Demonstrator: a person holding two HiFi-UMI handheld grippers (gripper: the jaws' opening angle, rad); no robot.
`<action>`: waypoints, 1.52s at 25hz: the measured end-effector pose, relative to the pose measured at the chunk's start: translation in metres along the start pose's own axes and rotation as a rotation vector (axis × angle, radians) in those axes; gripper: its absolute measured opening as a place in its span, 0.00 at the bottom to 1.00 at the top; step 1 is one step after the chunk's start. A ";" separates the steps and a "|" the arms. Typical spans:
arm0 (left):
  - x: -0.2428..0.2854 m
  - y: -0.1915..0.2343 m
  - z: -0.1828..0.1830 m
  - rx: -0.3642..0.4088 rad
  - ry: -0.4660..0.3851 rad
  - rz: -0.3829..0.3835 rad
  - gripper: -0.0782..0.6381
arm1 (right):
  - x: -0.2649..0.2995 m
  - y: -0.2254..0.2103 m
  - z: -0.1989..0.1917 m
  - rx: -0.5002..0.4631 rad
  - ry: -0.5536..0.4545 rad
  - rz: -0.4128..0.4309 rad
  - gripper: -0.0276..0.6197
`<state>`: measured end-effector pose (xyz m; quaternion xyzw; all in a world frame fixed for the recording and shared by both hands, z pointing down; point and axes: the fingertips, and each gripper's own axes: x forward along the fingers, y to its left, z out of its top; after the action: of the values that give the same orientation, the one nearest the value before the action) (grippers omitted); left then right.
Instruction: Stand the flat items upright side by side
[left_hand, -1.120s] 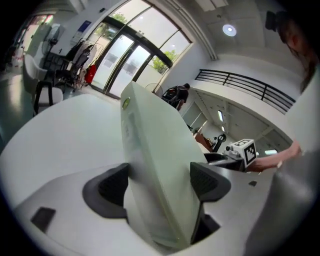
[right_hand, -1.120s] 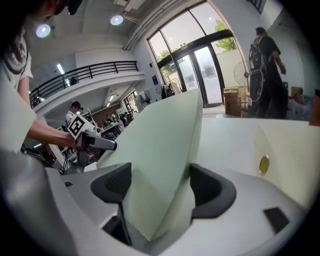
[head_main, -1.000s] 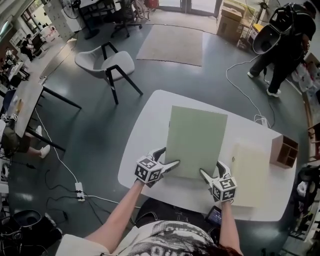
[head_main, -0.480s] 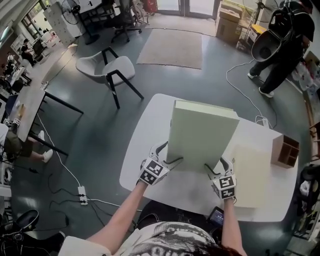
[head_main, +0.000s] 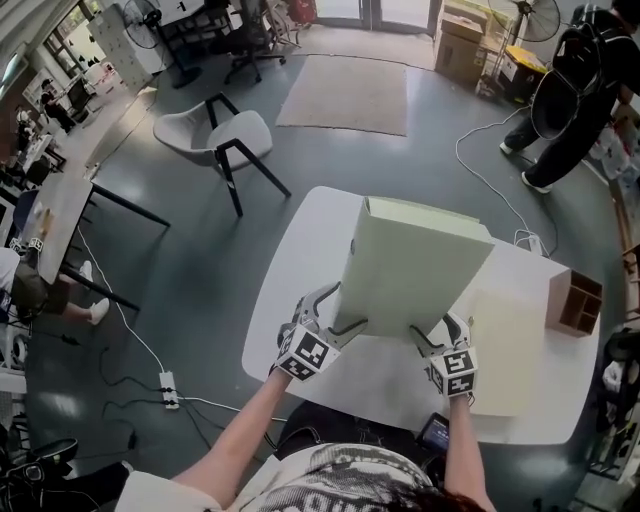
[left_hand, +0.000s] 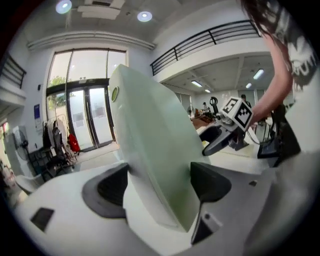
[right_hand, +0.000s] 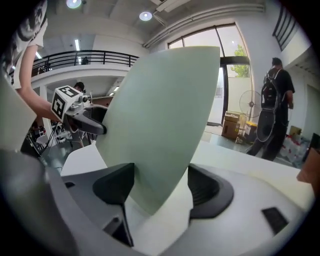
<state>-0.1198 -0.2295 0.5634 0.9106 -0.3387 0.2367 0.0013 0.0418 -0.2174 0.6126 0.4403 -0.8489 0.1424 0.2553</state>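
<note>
Over the white table (head_main: 296, 270), both grippers are holding the green board (head_main: 415, 265) by its near edge, tilted with its far edge raised. The left gripper (head_main: 338, 312) is clamping the near-left corner. The right gripper (head_main: 432, 335) is pinching the near-right corner, though its jaws have just been opening slightly around it.

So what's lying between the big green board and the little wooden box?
A flat cream panel lies on the white table between the green board and the wooden box. The head view shows it.
</note>
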 end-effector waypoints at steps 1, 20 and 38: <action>-0.004 -0.003 -0.002 0.047 0.018 0.005 0.65 | 0.002 -0.001 0.001 -0.016 0.005 0.001 0.56; -0.024 -0.048 -0.054 0.138 0.194 0.026 0.62 | 0.041 -0.019 0.007 -0.242 0.072 0.042 0.55; -0.057 -0.050 -0.090 0.030 0.239 -0.175 0.62 | 0.044 -0.023 0.007 -0.334 0.107 0.103 0.55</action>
<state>-0.1651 -0.1413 0.6270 0.9020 -0.2517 0.3474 0.0489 0.0376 -0.2639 0.6322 0.3396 -0.8674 0.0353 0.3619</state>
